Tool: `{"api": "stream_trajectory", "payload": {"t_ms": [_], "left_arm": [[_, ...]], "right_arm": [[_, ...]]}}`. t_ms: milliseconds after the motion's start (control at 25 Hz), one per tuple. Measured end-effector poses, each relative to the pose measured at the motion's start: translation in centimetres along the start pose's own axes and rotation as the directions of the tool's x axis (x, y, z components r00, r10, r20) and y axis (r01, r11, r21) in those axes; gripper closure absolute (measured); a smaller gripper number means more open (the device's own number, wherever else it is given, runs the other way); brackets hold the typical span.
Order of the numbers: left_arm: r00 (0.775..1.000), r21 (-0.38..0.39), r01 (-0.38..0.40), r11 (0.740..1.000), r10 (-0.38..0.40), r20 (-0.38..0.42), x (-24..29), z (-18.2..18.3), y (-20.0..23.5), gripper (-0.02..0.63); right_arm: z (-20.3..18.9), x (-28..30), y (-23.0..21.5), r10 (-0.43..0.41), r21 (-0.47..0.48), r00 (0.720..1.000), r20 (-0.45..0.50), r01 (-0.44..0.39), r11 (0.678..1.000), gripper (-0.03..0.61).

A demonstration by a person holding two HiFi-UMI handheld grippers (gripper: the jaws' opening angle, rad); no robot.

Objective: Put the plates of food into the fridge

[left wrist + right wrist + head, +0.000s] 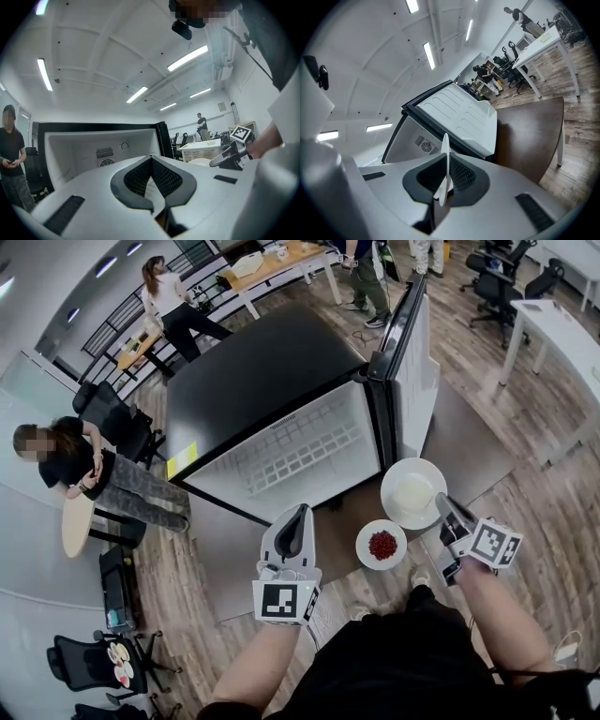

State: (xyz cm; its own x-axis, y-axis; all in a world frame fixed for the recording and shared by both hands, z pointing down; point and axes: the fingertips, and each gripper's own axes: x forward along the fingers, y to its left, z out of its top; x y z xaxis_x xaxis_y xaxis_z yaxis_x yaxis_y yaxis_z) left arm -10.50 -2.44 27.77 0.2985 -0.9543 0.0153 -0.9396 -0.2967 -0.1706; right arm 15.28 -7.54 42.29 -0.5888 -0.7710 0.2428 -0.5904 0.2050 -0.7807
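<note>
The small black fridge (253, 371) stands with its door (412, 371) swung open to the right, showing a white inside with a wire shelf (300, 454). My right gripper (444, 505) is shut on the near rim of a large white plate of pale food (411, 491). In the right gripper view that plate (446, 143) shows edge-on between the pads. A smaller plate of red food (382, 545) lies on the brown mat (469, 451) in front of the fridge. My left gripper (301, 512) is shut and holds nothing; it points at the fridge opening (93, 150).
A person in black (75, 470) stands left of the fridge beside a round wooden stool (77, 524). Further back are other people, wooden desks (272, 263) and office chairs (497, 277). A white table (562, 334) stands to the right.
</note>
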Motion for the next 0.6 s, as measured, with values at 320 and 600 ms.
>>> {"api": "stream_trajectory", "payload": {"t_ms": [320,600], "left_arm": [[0.995,-0.013,-0.096,0.995,0.096,0.025,-3.6,1.0,4.8,0.611],[0.986,-0.023,-0.165,0.986,0.165,0.034,-7.4,0.6,9.8,0.611]], "right_arm": [[-1.7,3.0,4.8,0.071,0.003,0.997,-0.035,-0.071,0.997,0.56],[-4.2,6.1,9.4,0.121,-0.004,0.99,-0.066,-0.121,0.993,0.56]]}}
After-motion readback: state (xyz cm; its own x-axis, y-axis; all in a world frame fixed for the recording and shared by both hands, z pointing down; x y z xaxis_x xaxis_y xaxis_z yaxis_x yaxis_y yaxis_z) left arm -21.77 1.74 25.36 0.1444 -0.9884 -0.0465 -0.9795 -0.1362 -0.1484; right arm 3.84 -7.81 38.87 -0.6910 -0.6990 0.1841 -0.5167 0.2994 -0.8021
